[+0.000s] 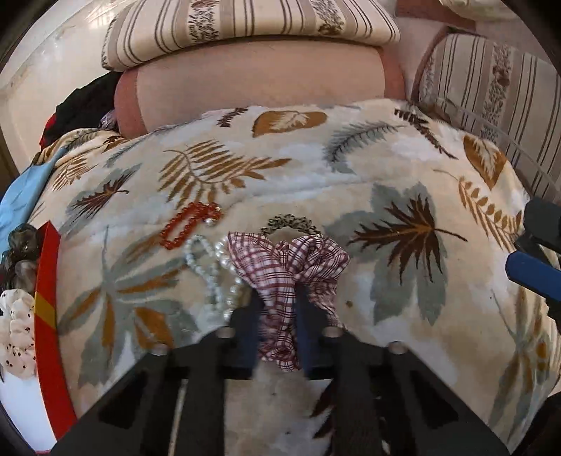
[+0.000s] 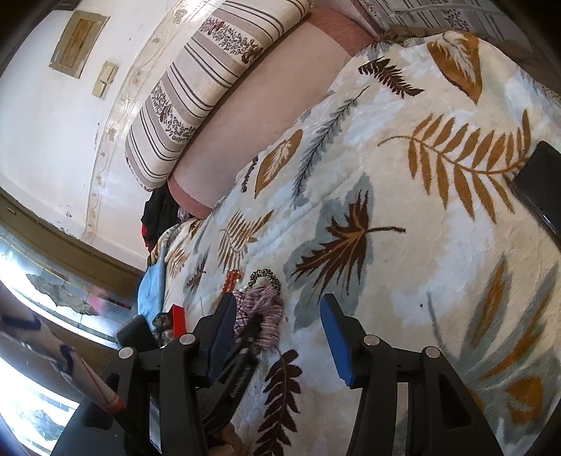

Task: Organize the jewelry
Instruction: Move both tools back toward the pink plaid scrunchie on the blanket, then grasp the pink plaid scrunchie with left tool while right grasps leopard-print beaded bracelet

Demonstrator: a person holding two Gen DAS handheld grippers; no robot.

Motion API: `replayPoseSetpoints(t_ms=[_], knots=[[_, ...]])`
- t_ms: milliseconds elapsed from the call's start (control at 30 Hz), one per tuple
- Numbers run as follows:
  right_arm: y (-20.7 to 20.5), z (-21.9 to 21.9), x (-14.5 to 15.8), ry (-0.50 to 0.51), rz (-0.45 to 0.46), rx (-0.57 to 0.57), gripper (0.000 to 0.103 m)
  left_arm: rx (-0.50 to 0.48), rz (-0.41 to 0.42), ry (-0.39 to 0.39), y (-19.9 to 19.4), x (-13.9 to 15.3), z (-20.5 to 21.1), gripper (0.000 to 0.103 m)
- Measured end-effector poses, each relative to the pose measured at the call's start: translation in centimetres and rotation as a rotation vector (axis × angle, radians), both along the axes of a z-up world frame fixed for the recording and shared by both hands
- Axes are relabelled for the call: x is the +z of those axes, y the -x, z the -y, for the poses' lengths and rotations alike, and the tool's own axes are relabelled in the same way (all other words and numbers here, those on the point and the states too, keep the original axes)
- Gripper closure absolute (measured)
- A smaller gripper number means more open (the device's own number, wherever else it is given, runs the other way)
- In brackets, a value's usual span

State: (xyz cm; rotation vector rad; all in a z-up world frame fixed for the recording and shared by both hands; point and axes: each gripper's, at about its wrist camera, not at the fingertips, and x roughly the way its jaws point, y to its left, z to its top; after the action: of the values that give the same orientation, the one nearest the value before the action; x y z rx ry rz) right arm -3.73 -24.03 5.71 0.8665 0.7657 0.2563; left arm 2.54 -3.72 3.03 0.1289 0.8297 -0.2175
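Observation:
A maroon-and-white plaid scrunchie (image 1: 291,259) lies on the leaf-print blanket (image 1: 385,168), and my left gripper (image 1: 278,294) is shut on its near folds. White pearl strands (image 1: 214,270) lie against its left side. A red bead bracelet (image 1: 186,224) sits farther left and a dark braided ring (image 1: 291,222) just behind. In the right wrist view my right gripper (image 2: 278,301) hovers open over the blanket with nothing between its fingers. The plaid scrunchie (image 2: 266,305) and left gripper (image 2: 245,336) show past its left finger.
A red-rimmed box (image 1: 47,298) at the left edge holds a white dotted scrunchie (image 1: 15,333) and a smoky hair clip (image 1: 21,242). Striped cushions (image 1: 245,28) and a pink mattress edge (image 1: 263,77) lie behind. A dark phone (image 2: 540,186) rests at the right.

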Motion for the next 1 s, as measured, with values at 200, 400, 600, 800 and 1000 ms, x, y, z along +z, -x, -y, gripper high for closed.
replayPoseSetpoints(t_ms=[200, 400, 600, 800, 1000], knots=[[-0.2, -0.5, 0.1, 0.028, 0.001, 0.006, 0.048, -0.009, 0.035, 0.088, 2.5, 3.5, -3.7, 0.097], [-1.7, -1.7, -0.6, 0.069, -0.032, 0.028, 0.048, 0.024, 0.034, 0.142, 4.5, 5.0, -8.7, 0.097], [-5.4, -4.7, -1.5, 0.132, -0.058, 0.122, 0.055, 0.042, 0.018, 0.214, 3.9, 4.5, -11.8, 0.097], [-9.4, -9.1, -2.1, 0.334, -0.051, 0.208, 0.066, 0.042, -0.03, 0.216, 2.8, 2.8, -12.1, 0.097], [-12.1, -12.1, -3.6, 0.506, -0.058, 0.244, 0.076, 0.039, -0.04, 0.13, 1.5, 1.3, -10.6, 0.087]])
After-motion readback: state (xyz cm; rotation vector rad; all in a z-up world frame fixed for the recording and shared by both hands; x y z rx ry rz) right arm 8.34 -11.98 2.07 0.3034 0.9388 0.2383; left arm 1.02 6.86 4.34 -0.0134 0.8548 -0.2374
